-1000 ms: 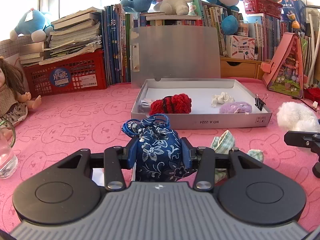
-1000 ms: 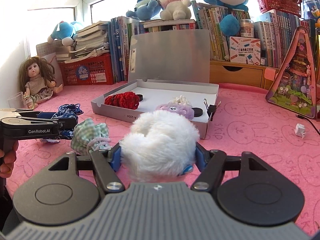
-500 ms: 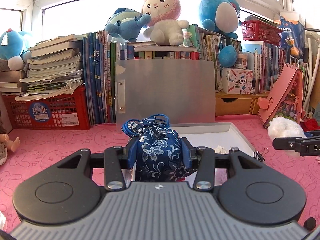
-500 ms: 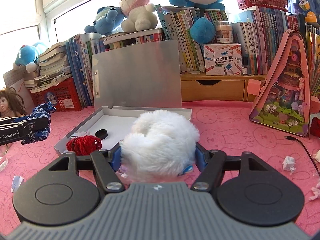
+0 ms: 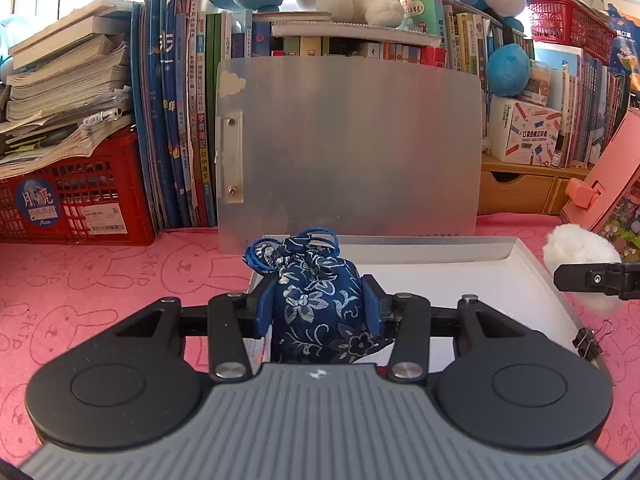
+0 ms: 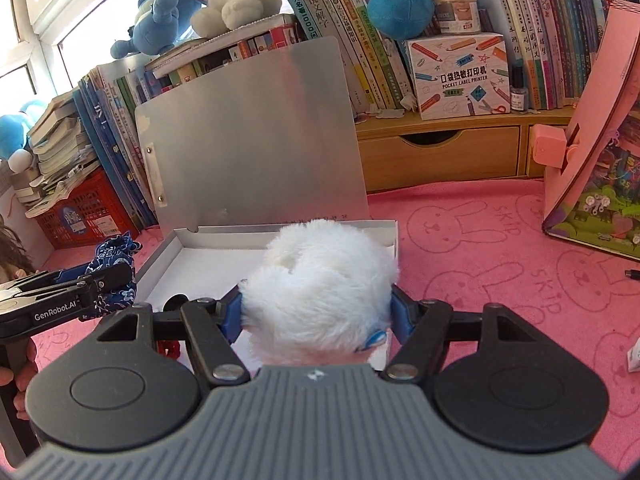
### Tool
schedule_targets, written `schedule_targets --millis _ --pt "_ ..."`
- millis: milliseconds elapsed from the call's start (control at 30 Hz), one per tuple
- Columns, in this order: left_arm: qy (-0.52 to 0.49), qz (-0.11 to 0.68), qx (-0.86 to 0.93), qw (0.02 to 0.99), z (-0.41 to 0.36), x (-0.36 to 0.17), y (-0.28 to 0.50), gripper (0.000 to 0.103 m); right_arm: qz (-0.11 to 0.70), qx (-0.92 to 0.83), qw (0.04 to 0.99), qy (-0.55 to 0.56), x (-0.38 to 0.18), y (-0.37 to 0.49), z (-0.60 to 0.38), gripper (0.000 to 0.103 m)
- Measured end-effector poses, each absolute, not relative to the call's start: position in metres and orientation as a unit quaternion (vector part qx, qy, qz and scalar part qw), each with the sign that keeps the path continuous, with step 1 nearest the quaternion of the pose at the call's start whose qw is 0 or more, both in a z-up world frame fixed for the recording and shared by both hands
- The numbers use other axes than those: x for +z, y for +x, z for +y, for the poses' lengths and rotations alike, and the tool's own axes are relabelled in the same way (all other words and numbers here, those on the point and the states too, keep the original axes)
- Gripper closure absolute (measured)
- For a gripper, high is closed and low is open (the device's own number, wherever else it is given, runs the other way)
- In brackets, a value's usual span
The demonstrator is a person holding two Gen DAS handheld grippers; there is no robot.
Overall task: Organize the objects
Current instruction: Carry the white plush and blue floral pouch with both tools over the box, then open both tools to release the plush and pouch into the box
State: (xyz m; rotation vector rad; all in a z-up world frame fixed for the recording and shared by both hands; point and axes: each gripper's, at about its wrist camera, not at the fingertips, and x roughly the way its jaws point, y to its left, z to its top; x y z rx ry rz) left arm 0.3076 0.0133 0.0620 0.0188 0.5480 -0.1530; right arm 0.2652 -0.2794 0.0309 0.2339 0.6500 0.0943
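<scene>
Pouch first: from my left wrist camera I see the blue floral pouch (image 5: 318, 304) clamped upright between the blue pads of my left gripper (image 5: 318, 306), its drawstring loops sticking up at 12 o'clock. Behind it sits the white box (image 5: 532, 276), with its grey lid (image 5: 352, 152) standing open against the books. At 3 o'clock my right gripper (image 5: 600, 278) reaches in, the white fluffy ball (image 5: 580, 248) showing behind its finger. A black binder clip (image 5: 588, 344) hangs on the box's right wall at 4 o'clock.

From my right wrist camera, my right gripper (image 6: 318, 312) is squeezed onto that fluffy ball (image 6: 320, 280), held above the box's near right corner. At 9 o'clock my left gripper (image 6: 90, 286) carries the pouch (image 6: 114, 252) beside the box's left wall (image 6: 154, 256).
</scene>
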Motion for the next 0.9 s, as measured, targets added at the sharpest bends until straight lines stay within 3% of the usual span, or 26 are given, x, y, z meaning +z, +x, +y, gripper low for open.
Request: schedule_targets --millis 600,633,667,767,900 --pt "0.018 0.316 -0.063 0.947 0.015 0.025 0.334 0.05 0.357 0.029 0.929 0.09 -0.007 0.304 -0.265 0.028" --pt "0.019 0.316 -0.062 0.947 0.015 0.026 0.334 0.049 0.356 0.027 0.93 0.091 -0.008 0.304 -0.266 0.027" --pt "0.019 0.316 -0.061 0.946 0.015 0.027 0.333 0.043 0.355 0.026 0.93 0.092 -0.008 0.303 -0.267 0.02" --pt "0.021 0.304 -0.062 0.951 0.013 0.035 0.324 0.024 0.349 0.034 0.931 0.106 -0.005 0.298 -0.27 0.016" --pt "0.039 0.288 -0.062 0.955 0.009 0.048 0.312 0.017 0.336 0.038 0.934 0.111 0.005 0.289 -0.273 0.015"
